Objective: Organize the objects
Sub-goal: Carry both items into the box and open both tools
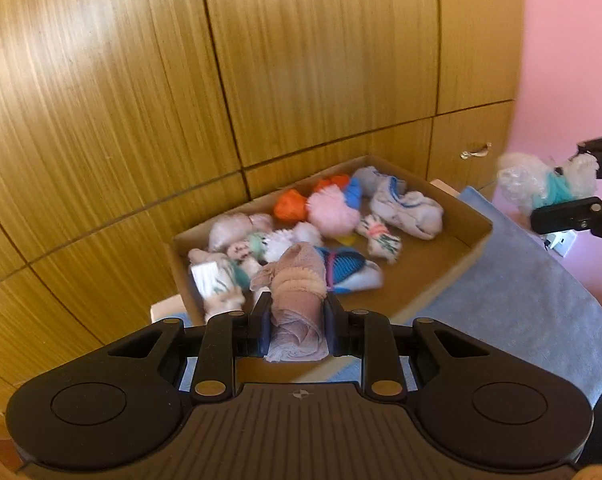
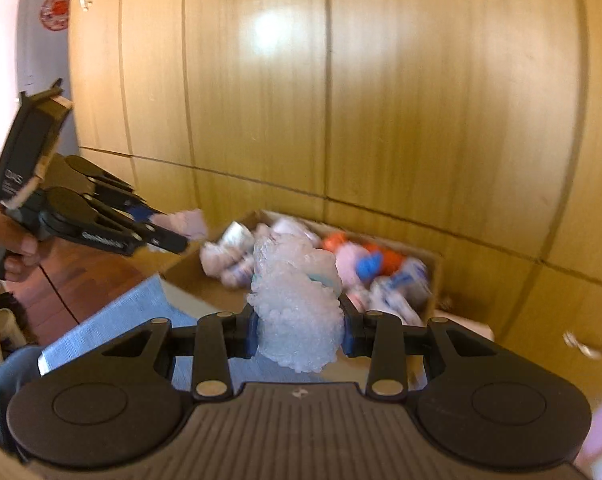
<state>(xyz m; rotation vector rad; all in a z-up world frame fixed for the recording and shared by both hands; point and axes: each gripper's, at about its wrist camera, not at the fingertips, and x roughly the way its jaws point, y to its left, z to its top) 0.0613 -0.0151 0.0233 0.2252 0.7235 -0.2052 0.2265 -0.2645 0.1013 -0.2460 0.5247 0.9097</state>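
Wood-grain wardrobe doors (image 1: 141, 100) fill the background, with a strip of pink wall (image 1: 561, 60) at the right edge of the left wrist view; below them a shallow cardboard box (image 1: 477, 236) sits on a blue-grey cloth (image 1: 541, 300); I cannot tell what lies under the cloth. Inside the box lies a jumble of rolled socks (image 1: 333, 212) in pink, orange, blue, white and striped patterns, crowded toward the far and left sides, with bare cardboard on the near right.

Left gripper (image 1: 297, 320) is clenched on a beige rolled sock (image 1: 299, 292), which stands upright between its two fingers, in front of the near edge of the box; in the right wrist view a hand (image 2: 13, 248) holds this gripper by its handle.

Right gripper (image 2: 299, 330) is clenched on a fluffy white sock bundle (image 2: 297, 312) with a band of turquoise near its top; seen from the left wrist view, this bundle hangs in the air to the right of the box, well apart from the socks inside it. Both views are slightly blurred.
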